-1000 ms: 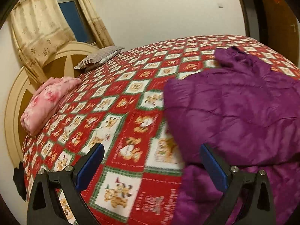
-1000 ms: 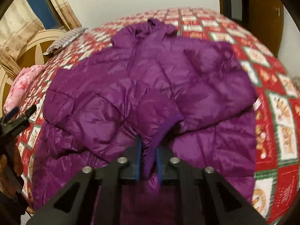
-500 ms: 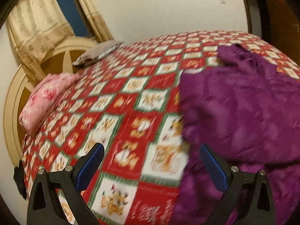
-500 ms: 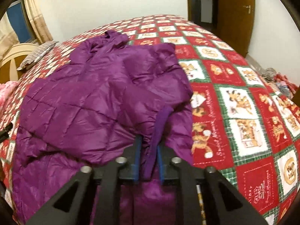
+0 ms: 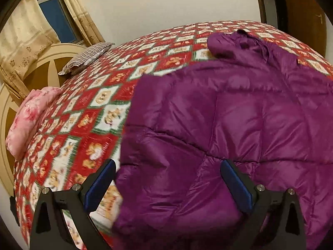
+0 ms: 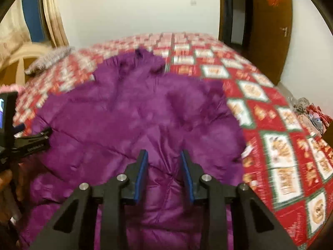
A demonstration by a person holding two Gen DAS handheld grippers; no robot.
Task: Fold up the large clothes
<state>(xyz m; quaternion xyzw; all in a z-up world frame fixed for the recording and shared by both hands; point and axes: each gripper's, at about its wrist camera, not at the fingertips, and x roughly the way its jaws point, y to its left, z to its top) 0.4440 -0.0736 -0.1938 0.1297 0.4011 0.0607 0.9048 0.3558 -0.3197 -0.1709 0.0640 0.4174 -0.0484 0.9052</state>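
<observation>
A large purple puffer jacket (image 5: 229,125) lies spread on the bed, hood end away from me; it also shows in the right wrist view (image 6: 145,114). My left gripper (image 5: 166,177) is open wide, hovering over the jacket's near left edge with nothing between its blue pads. My right gripper (image 6: 164,166) is open with a moderate gap, empty, over the jacket's near middle. The left gripper's body (image 6: 27,143) and the hand holding it show at the left edge of the right wrist view.
The bed has a red patchwork quilt (image 5: 93,114) (image 6: 270,125). A pink folded blanket (image 5: 31,116) and a striped pillow (image 5: 87,58) lie near the headboard (image 5: 41,66). A wooden door (image 6: 270,31) stands at right, with clutter (image 6: 312,112) on the floor beside the bed.
My right gripper has opened and let go of the purple jacket's sleeve or edge it held. My left gripper has moved right, over the jacket's edge.
</observation>
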